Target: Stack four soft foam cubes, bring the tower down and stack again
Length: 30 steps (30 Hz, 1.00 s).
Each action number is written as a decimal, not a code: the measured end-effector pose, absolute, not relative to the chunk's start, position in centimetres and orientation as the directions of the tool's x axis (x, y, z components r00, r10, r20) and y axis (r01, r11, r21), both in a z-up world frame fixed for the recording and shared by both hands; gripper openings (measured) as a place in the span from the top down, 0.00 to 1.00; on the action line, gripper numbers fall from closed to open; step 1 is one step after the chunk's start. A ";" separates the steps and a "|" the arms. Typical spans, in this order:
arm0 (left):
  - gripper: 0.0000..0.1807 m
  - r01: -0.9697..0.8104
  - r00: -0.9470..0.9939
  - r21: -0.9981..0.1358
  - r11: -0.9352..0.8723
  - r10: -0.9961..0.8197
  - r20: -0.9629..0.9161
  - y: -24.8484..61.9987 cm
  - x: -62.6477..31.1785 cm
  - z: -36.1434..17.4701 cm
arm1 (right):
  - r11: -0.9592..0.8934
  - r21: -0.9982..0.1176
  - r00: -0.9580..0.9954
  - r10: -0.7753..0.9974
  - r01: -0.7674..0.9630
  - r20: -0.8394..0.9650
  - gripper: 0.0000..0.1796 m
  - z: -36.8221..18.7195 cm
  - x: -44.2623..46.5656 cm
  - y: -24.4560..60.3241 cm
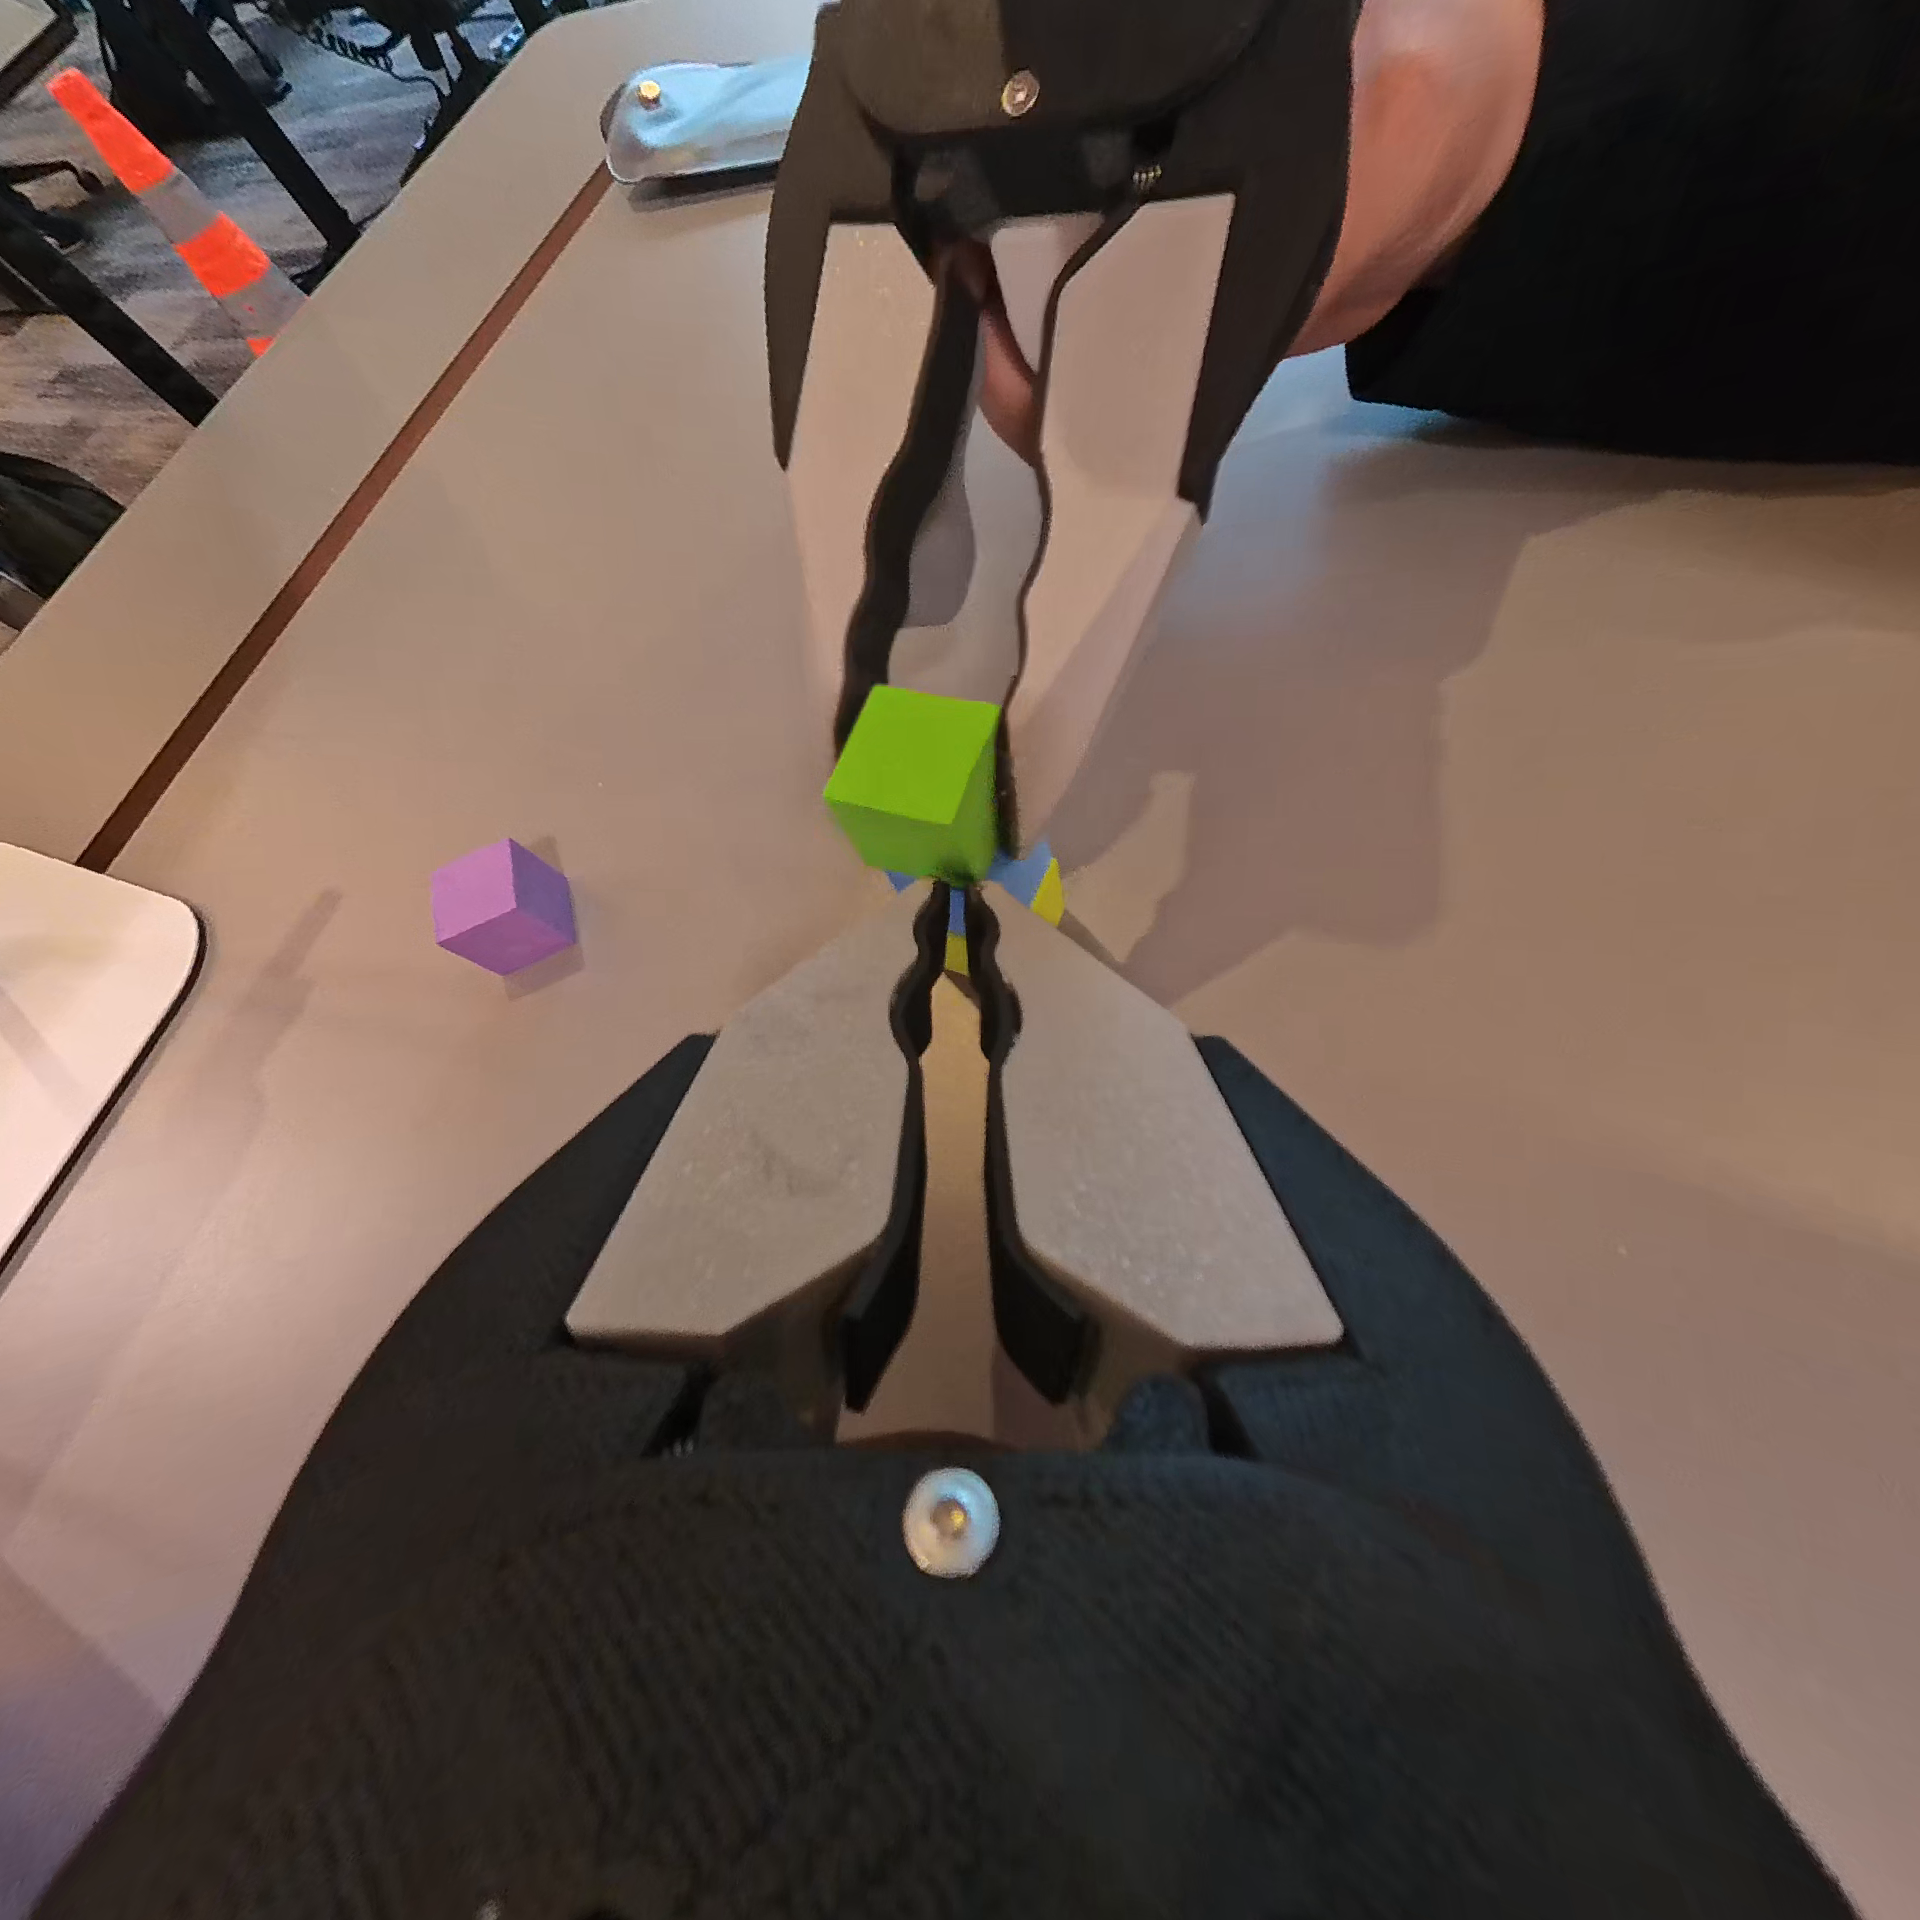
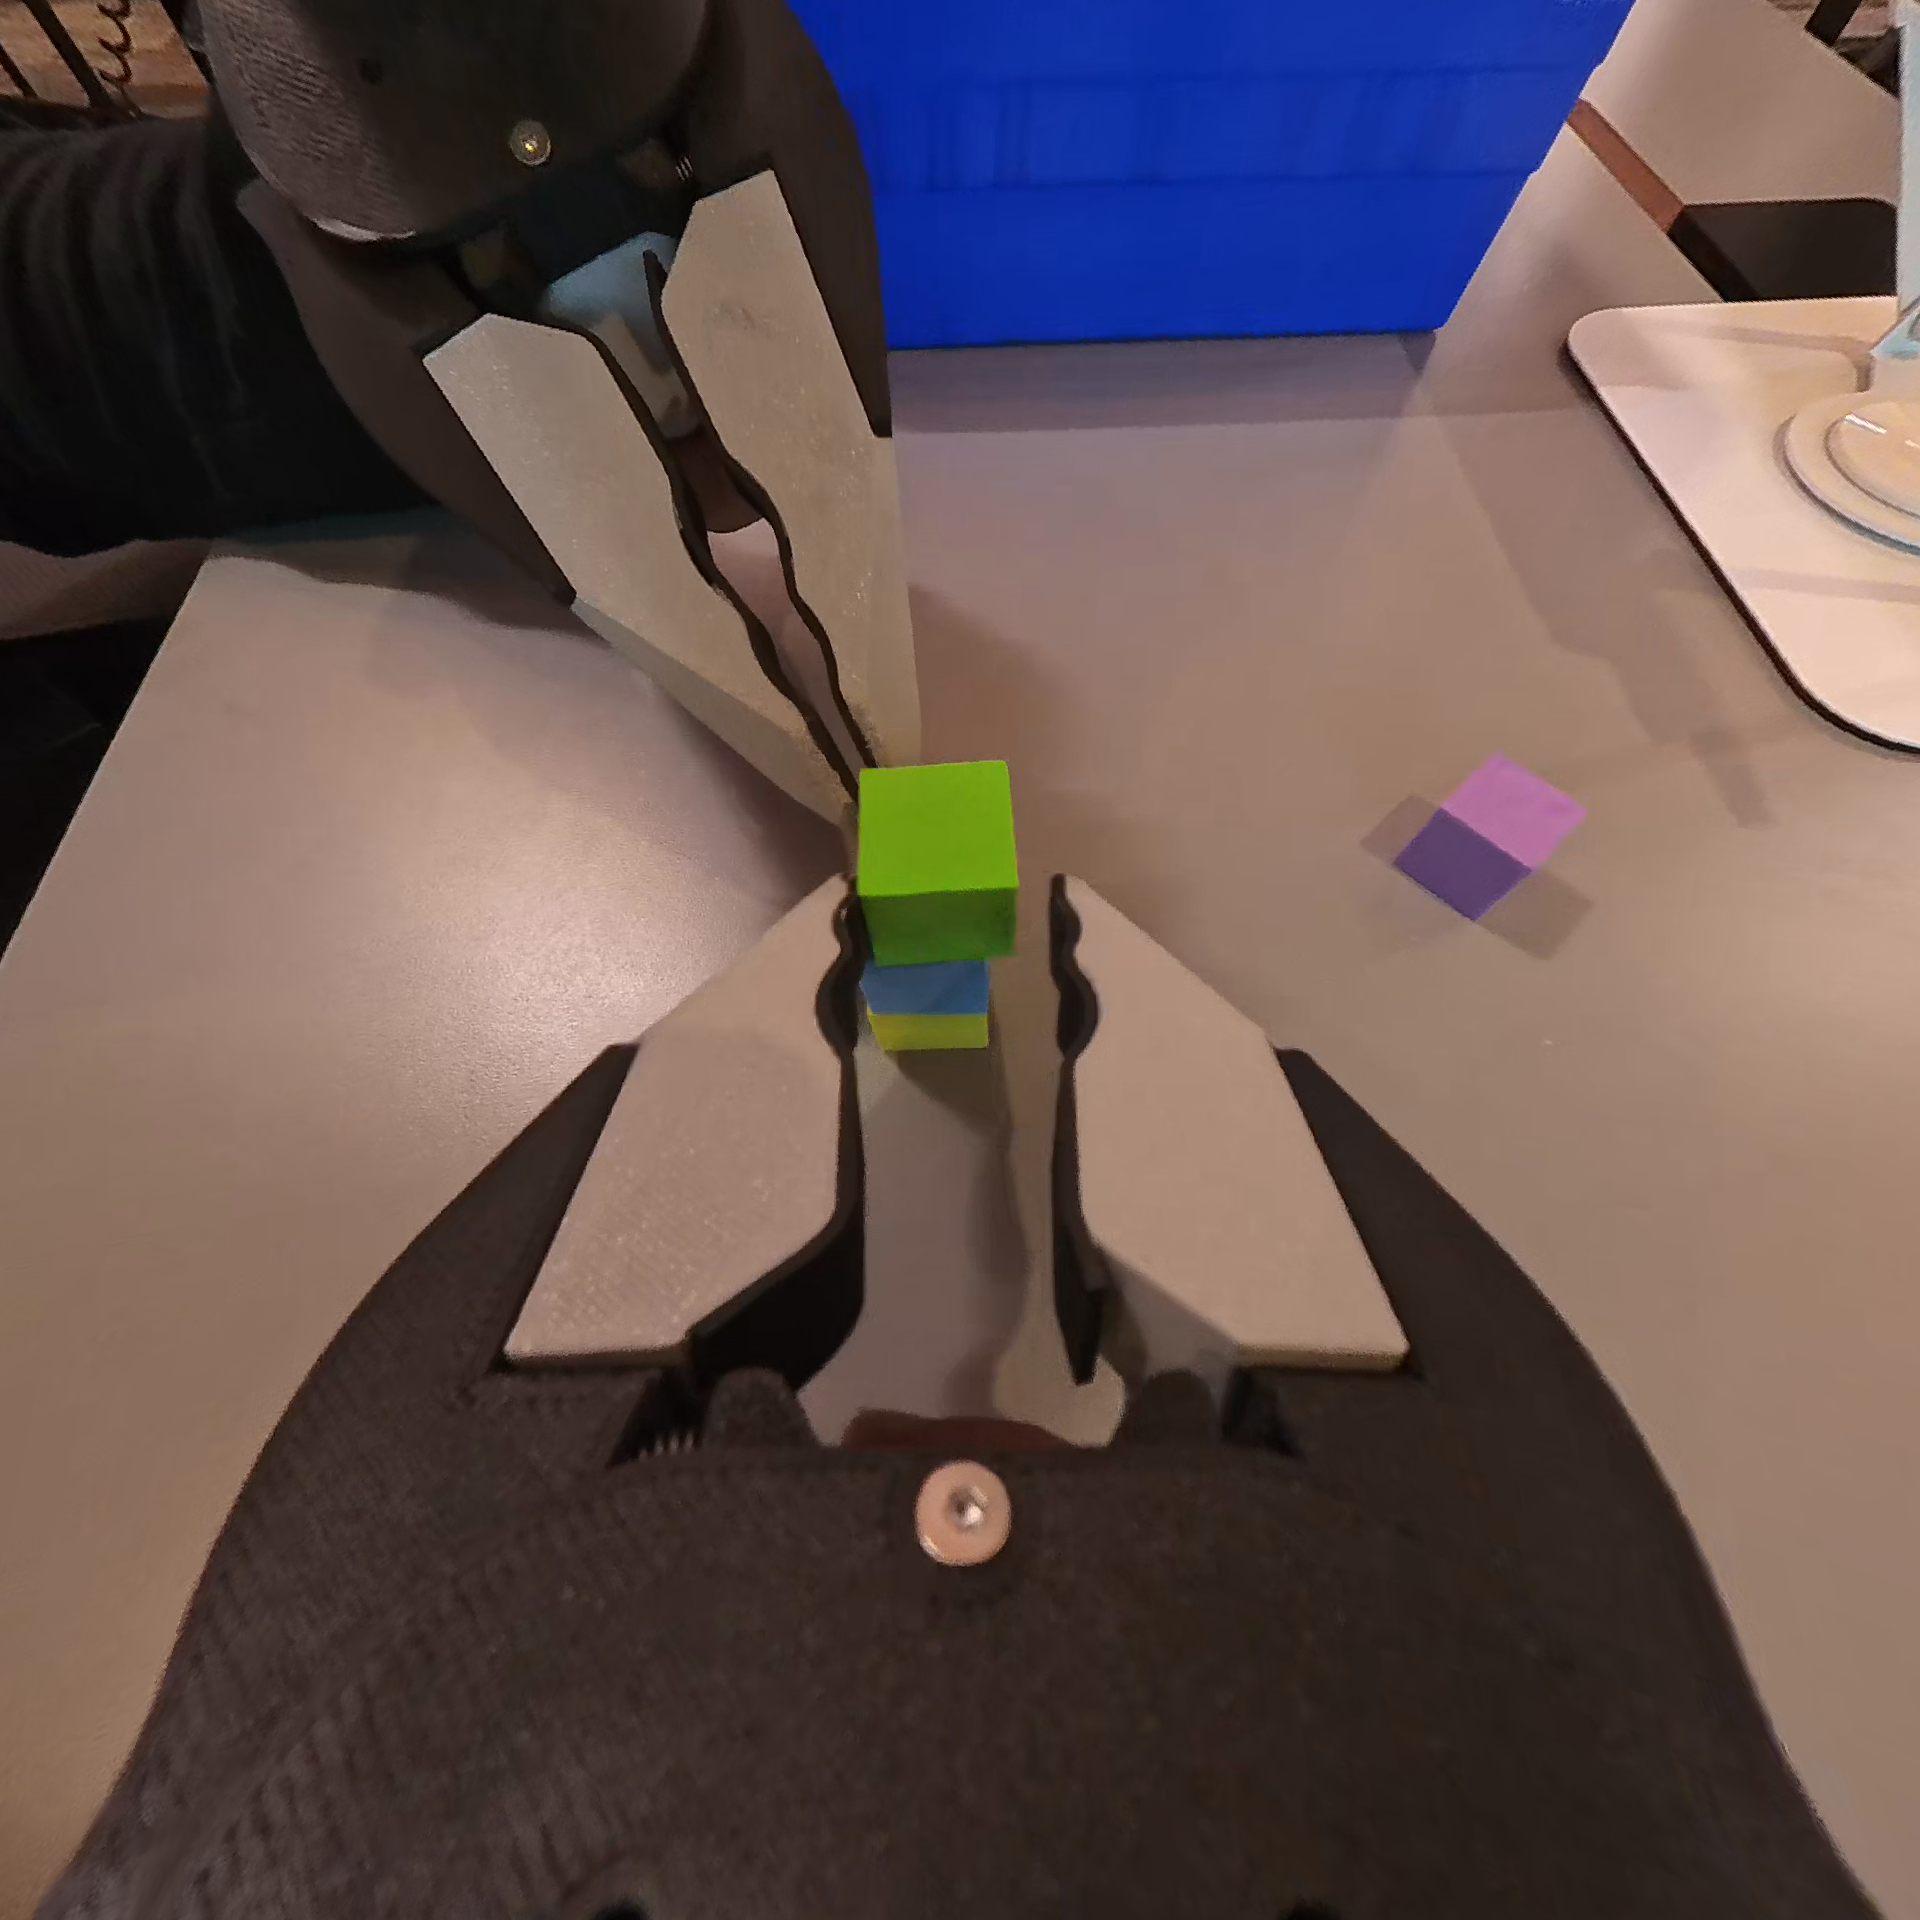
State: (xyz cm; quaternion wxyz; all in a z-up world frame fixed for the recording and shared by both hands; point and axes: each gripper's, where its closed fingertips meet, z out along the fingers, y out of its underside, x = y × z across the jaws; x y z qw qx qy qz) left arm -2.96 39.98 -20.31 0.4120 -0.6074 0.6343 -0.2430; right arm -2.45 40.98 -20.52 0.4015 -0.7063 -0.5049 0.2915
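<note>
A green cube sits on top of a blue cube, which sits on a yellow cube, making a small tower on the grey table. My right gripper is open around the green cube: its left finger touches the cube and a gap shows at its right finger. My left gripper is shut and empty, with its tips against the far side of the tower; it also shows in the right wrist view. A purple cube lies alone on the table, also in the left wrist view.
A blue bin stands behind the tower. A white tray sits at the right. In the left wrist view, a silver object lies at the far table edge and an orange cone stands on the floor. A hand holds the right gripper. The tips of both grippers are at nearly the same place.
</note>
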 end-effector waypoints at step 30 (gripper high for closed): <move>0.85 -0.497 0.446 -0.742 -0.449 -0.866 0.225 55.4 0.1 -25.1 | -0.308 -0.944 0.551 0.811 0.118 -0.196 0.74 -17.3 3.8 46.2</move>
